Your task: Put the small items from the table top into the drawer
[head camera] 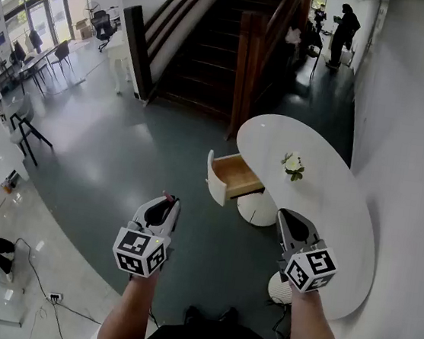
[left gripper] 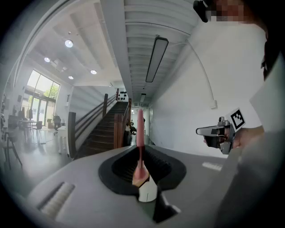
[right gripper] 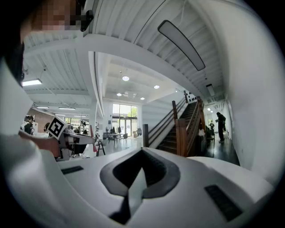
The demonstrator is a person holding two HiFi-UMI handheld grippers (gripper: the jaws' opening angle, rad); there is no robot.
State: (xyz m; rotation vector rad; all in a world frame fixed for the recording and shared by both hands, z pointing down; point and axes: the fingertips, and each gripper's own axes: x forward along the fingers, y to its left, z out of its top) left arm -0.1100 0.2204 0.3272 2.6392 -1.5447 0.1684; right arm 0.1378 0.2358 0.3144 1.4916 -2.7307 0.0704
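Observation:
My left gripper (head camera: 167, 201) is held over the dark floor, left of the white oval table (head camera: 358, 229). It is shut on a thin pink stick (left gripper: 140, 133) that stands upright out of the jaws. My right gripper (head camera: 287, 216) hovers over the table's near part, shut with nothing between its fingers; in its own view the jaw tips (right gripper: 138, 187) meet. The table's wooden drawer (head camera: 235, 177) is pulled open toward the left, ahead of both grippers, and looks empty. A small white flower (head camera: 293, 165) sits on the tabletop beyond the drawer.
A wooden staircase (head camera: 212, 42) rises beyond the table. A white wall (head camera: 418, 113) runs along the table's right side. A round white table base (head camera: 257, 207) stands below the drawer. A person (head camera: 344, 31) stands far down the corridor. Desks and chairs (head camera: 37, 59) fill the far left.

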